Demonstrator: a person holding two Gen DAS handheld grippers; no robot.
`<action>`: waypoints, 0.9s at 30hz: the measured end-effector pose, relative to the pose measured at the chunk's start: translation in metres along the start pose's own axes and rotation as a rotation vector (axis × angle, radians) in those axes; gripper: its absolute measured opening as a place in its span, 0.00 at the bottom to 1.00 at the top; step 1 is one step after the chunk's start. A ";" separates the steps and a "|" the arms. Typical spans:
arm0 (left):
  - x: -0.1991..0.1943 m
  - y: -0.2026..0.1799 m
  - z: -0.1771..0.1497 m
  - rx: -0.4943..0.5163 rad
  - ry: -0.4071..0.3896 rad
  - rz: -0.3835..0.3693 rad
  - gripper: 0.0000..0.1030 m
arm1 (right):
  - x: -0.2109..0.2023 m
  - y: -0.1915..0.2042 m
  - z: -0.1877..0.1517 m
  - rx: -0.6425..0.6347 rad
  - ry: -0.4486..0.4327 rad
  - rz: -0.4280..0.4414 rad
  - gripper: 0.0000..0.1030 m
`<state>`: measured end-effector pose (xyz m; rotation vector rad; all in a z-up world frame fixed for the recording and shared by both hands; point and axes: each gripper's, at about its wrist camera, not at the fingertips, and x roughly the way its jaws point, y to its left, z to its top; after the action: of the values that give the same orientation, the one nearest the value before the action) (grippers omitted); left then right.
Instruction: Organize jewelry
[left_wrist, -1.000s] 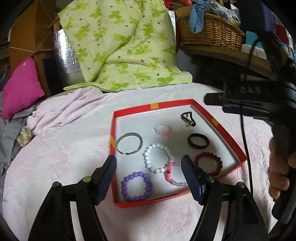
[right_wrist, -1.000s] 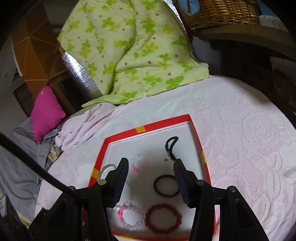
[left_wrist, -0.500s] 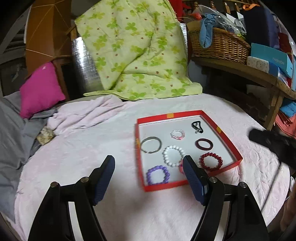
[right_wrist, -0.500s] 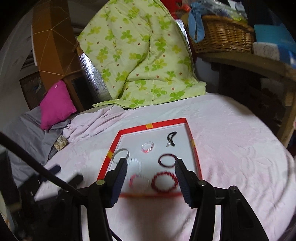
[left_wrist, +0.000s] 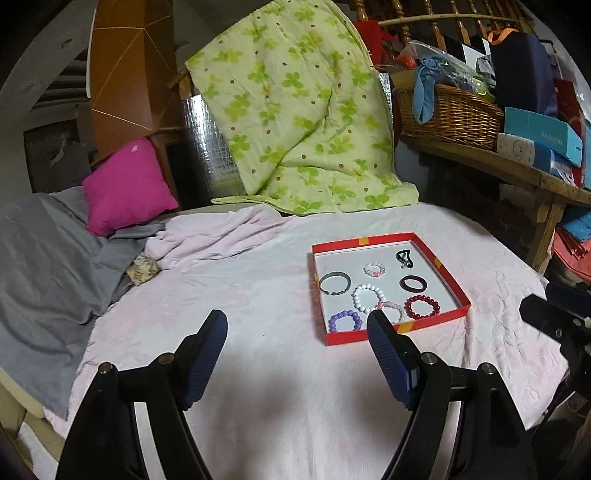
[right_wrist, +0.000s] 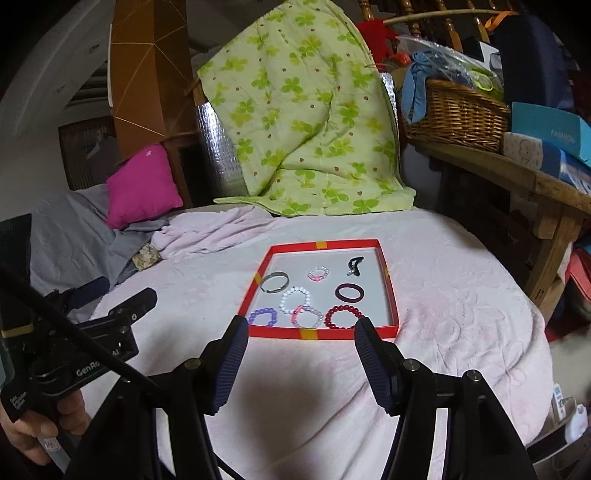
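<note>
A red-rimmed tray (left_wrist: 453, 284) (right_wrist: 392, 295) with a white floor lies on the pink bedspread. It holds several bracelets: a metal bangle (left_wrist: 334, 283), white beads (left_wrist: 368, 296), purple beads (left_wrist: 344, 320), dark red beads (left_wrist: 422, 306), a dark ring (left_wrist: 413, 283), small pink beads (left_wrist: 374, 269) and a black clip (left_wrist: 404, 257). My left gripper (left_wrist: 297, 325) is open and empty, held back from the tray's near left corner. My right gripper (right_wrist: 298, 332) is open and empty just before the tray's near edge.
A green clover quilt (left_wrist: 299, 122) hangs behind the bed. A pink pillow (left_wrist: 127, 186) and grey sheet (left_wrist: 40, 254) lie at left. A wooden shelf (left_wrist: 517, 173) with a wicker basket (left_wrist: 448, 116) and boxes stands at right.
Both grippers have pulled back and up from the tray, which now looks smaller and farther. All the jewelry stays in place in the tray.
</note>
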<state>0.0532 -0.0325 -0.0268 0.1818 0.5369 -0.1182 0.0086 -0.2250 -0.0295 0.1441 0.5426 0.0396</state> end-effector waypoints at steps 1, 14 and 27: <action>-0.005 0.002 -0.001 -0.004 0.000 0.003 0.76 | -0.007 0.003 0.001 -0.001 -0.006 -0.004 0.62; -0.060 0.022 0.007 -0.055 -0.039 0.052 0.76 | -0.053 0.038 0.005 -0.054 -0.038 -0.023 0.64; -0.090 0.032 0.013 -0.070 -0.074 0.074 0.76 | -0.076 0.052 0.013 -0.057 -0.072 -0.022 0.67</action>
<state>-0.0115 0.0017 0.0353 0.1285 0.4595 -0.0335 -0.0496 -0.1808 0.0278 0.0833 0.4702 0.0282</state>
